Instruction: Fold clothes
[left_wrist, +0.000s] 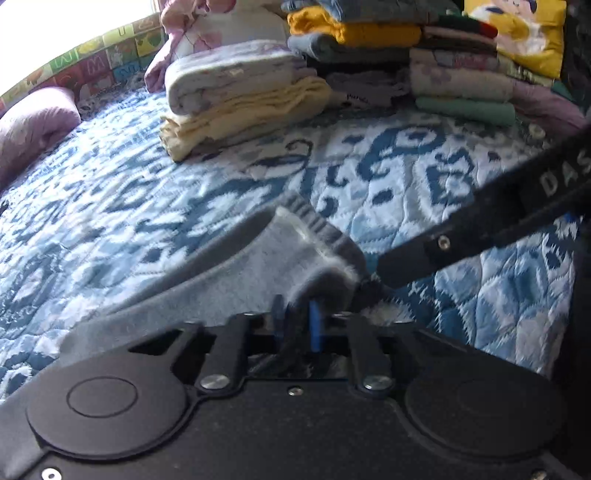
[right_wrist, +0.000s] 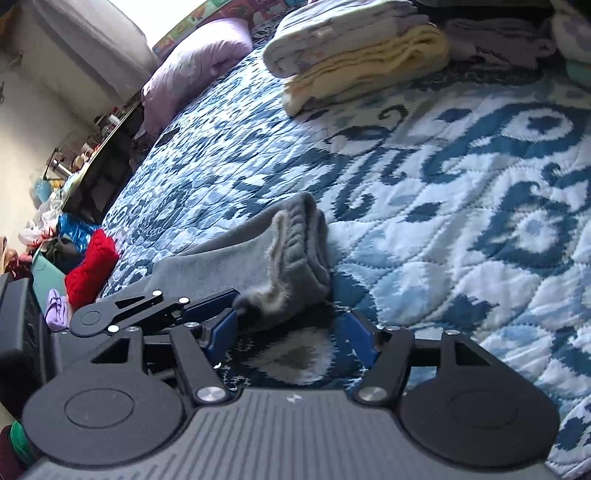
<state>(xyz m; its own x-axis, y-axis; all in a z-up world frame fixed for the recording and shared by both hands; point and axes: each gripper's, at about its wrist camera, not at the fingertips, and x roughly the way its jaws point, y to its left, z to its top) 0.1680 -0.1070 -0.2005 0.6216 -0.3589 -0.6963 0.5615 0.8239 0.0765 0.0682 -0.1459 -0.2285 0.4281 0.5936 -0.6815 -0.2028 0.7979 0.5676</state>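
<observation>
A grey fleece garment (left_wrist: 258, 254) with a ribbed cuff lies folded over on the blue-and-white quilt (left_wrist: 406, 173). Low in the left wrist view, my left gripper (left_wrist: 297, 314) is shut on the garment's near edge, just below the cuff. My right gripper (left_wrist: 369, 286) reaches in from the right, its tip touching the same corner. In the right wrist view the right gripper (right_wrist: 288, 321) stands open wide over the quilt (right_wrist: 461, 206), with the garment (right_wrist: 291, 251) just past its left finger (right_wrist: 221, 328). The left gripper (right_wrist: 232, 314) pinches the cloth there.
Stacks of folded clothes (left_wrist: 369, 40) line the back of the bed, with a folded yellow blanket (left_wrist: 243, 110) in front. A pink pillow (left_wrist: 33, 118) lies far left. Red cloth (right_wrist: 92, 266) and other laundry sit off the bed's left side.
</observation>
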